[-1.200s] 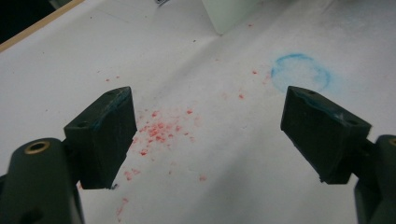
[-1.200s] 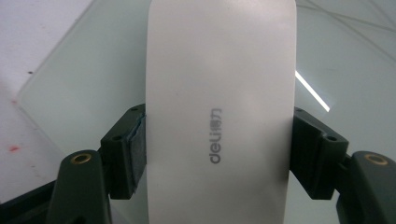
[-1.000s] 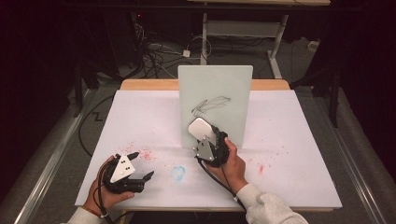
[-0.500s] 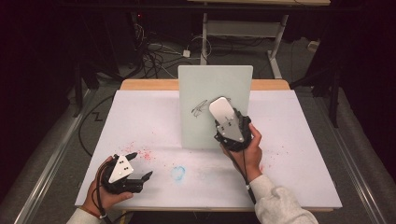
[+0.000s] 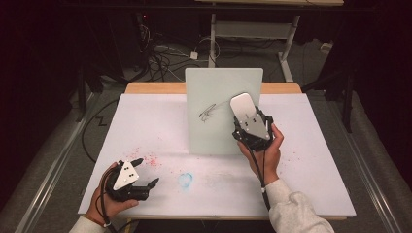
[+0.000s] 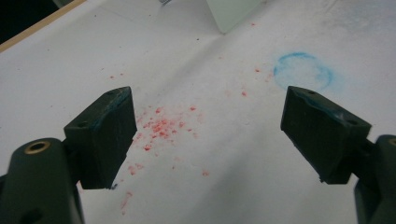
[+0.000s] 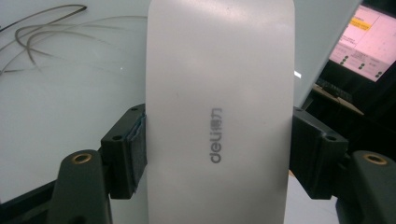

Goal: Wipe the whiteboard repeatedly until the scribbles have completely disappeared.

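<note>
Right fingers (image 7: 308, 154) clamping eraser (image 7: 219, 112), left fingers (image 6: 322, 135) apart

A lab-like recording space: paper-covered table (image 5: 145, 111), floor cables (image 5: 160, 53), metal frame stand (image 5: 252, 29), dark surroundings.

The upright whiteboard (image 5: 223, 109) blocks the table's (image 5: 316, 160) middle; both sides lie open

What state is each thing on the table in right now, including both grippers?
Whiteboard: upright, dark scribble on it.
Eraser: clamped between the right gripper's jaws, raised in front of the board.
Right gripper: shut on the eraser.
Left gripper: open, holding nothing, over red specks.
Table sheet: stained red and blue.
</note>
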The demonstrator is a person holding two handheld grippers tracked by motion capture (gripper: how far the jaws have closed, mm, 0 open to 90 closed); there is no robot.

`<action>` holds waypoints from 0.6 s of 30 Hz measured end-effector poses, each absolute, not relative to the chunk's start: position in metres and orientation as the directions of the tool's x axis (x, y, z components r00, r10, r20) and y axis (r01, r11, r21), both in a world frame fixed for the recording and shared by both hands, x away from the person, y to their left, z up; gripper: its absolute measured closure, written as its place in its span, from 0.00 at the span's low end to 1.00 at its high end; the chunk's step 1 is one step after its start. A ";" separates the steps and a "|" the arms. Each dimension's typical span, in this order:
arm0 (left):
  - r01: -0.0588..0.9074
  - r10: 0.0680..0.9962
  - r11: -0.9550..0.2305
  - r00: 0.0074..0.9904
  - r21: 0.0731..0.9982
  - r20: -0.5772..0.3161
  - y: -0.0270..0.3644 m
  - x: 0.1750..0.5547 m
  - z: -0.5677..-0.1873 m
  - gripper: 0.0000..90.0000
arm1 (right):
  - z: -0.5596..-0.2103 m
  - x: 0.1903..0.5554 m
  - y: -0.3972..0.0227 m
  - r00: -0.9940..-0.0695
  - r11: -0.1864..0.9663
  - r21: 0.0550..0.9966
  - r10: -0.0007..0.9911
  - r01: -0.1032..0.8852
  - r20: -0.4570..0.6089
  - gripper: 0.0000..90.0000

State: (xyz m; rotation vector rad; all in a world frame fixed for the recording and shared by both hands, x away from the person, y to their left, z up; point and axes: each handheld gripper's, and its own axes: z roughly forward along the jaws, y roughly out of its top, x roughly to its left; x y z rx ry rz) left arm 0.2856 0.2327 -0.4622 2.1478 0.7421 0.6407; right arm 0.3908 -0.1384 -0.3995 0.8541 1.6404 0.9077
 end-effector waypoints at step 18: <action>0.296 0.680 -0.532 0.707 0.794 0.192 0.233 0.286 -0.462 0.19 | -0.429 0.381 -0.084 -0.300 0.564 0.823 0.799 0.071 -0.521 0.34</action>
